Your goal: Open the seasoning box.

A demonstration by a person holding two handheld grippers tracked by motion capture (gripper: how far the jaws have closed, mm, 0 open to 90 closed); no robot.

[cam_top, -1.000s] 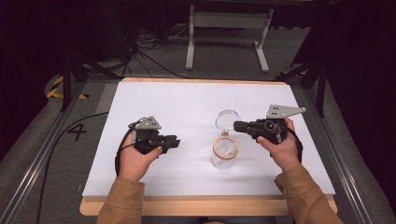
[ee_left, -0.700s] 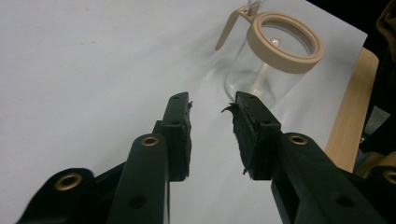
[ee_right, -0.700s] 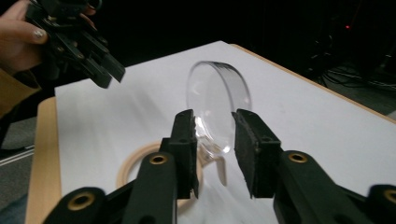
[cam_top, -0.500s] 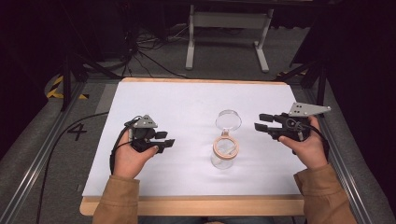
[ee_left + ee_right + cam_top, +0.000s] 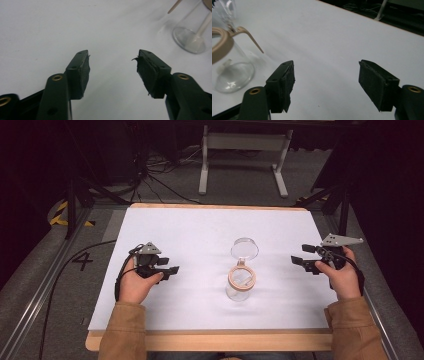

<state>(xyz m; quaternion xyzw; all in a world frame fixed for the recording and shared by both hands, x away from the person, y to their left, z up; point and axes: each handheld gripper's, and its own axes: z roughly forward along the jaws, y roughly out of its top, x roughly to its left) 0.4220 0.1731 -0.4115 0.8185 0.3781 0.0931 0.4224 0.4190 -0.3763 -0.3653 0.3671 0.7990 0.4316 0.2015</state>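
Note:
A clear glass jar (image 5: pixel 241 284) with a tan ring at its mouth stands in the middle of the white table (image 5: pixel 200 230). Its round glass lid (image 5: pixel 245 248) is swung open behind it. My left gripper (image 5: pixel 168 265) is off to the jar's left and points at it. Its jaws have just been opening and stand open with nothing between them (image 5: pixel 112 60); the jar (image 5: pixel 192 35) is at the upper right of the left gripper view. To the jar's right, my right gripper (image 5: pixel 301 255) has also just been opening and holds nothing (image 5: pixel 325 71), with the jar (image 5: pixel 229 65) at the left of its view.
A black cable (image 5: pixel 75 270) trails off the table's left side over grey floor marked with a 4 (image 5: pixel 82 261). A metal stand (image 5: pixel 245 150) is beyond the far edge. The wooden table edge (image 5: pixel 210 340) runs along the front.
Both hands have drawn outward, away from the jar, the right one farther. Both pairs of jaws have opened. The jar and its lid have stayed put.

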